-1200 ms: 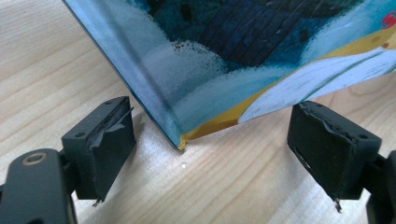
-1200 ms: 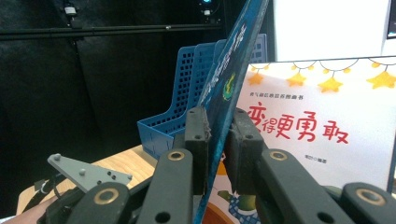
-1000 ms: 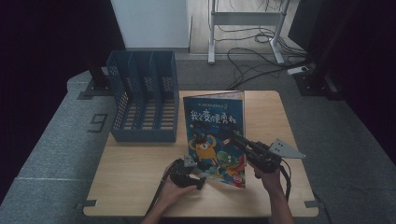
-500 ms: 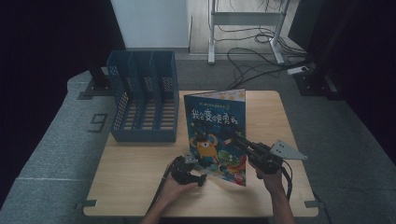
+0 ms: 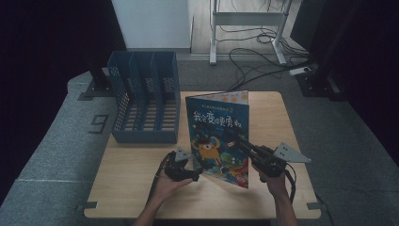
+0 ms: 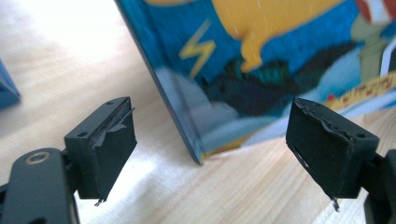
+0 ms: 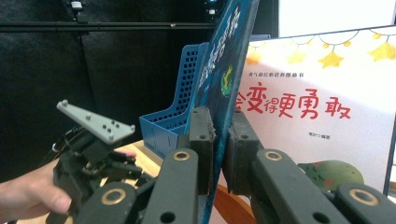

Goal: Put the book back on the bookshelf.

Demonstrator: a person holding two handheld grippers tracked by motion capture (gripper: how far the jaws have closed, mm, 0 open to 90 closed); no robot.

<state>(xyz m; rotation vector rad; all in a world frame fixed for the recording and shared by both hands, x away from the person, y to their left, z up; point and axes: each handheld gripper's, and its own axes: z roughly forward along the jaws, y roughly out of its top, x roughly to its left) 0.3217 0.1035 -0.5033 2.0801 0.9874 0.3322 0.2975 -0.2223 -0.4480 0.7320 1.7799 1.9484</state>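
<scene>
- Our right claw (image 7: 219,140) is clamped on the picture book (image 5: 219,136), holding it upright on the tabletop (image 5: 136,160).
- Our left claw (image 6: 210,149) stands apart, the book's lower corner between its pads, untouched.
- Blue file rack (image 5: 146,103) sits just beside the book.

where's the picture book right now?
High view: the picture book stands upright at the table's centre-right, just right of the blue file rack, clamped by the right gripper; the left gripper sits open at its lower-left corner.
</scene>
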